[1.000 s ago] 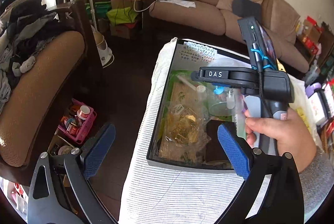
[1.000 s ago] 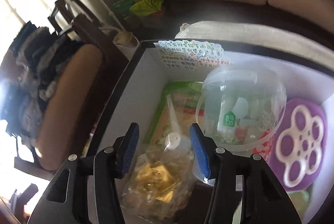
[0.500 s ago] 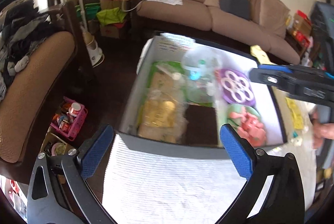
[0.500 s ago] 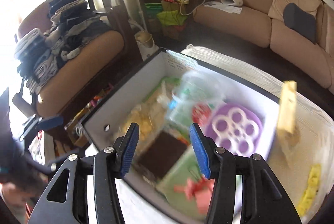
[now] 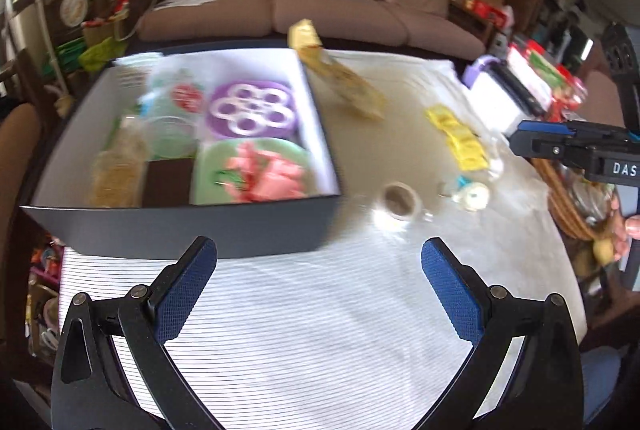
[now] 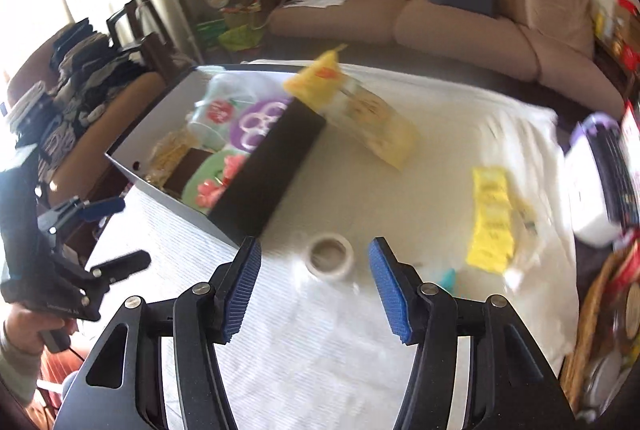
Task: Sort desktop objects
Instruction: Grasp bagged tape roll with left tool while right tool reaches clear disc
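A dark box (image 5: 180, 230) with a white inside stands on the striped cloth. It holds a purple ringed lid (image 5: 252, 105), a green plate (image 5: 256, 169) with pink pieces, a clear tub and a bag of golden bits. A roll of tape (image 6: 330, 256) lies on the cloth right of the box. My right gripper (image 6: 316, 270) hovers over it with its jaws opening; the roll shows just beyond the pads, untouched. My left gripper (image 5: 318, 270) is open and empty above the cloth, in front of the box. The tape roll (image 5: 400, 201) lies ahead of it to the right.
A yellow and clear bag (image 6: 360, 105) leans on the box's right wall. A strip of yellow packets (image 6: 492, 222) and a small round white and blue item (image 5: 474, 195) lie further right. A wicker basket (image 5: 568, 197) and a white and purple appliance (image 6: 592, 181) stand at the right edge.
Both grippers have swung right, away from the box's inside, to the cloth beside it. The right gripper came up out of the box and its jaws have widened a little.
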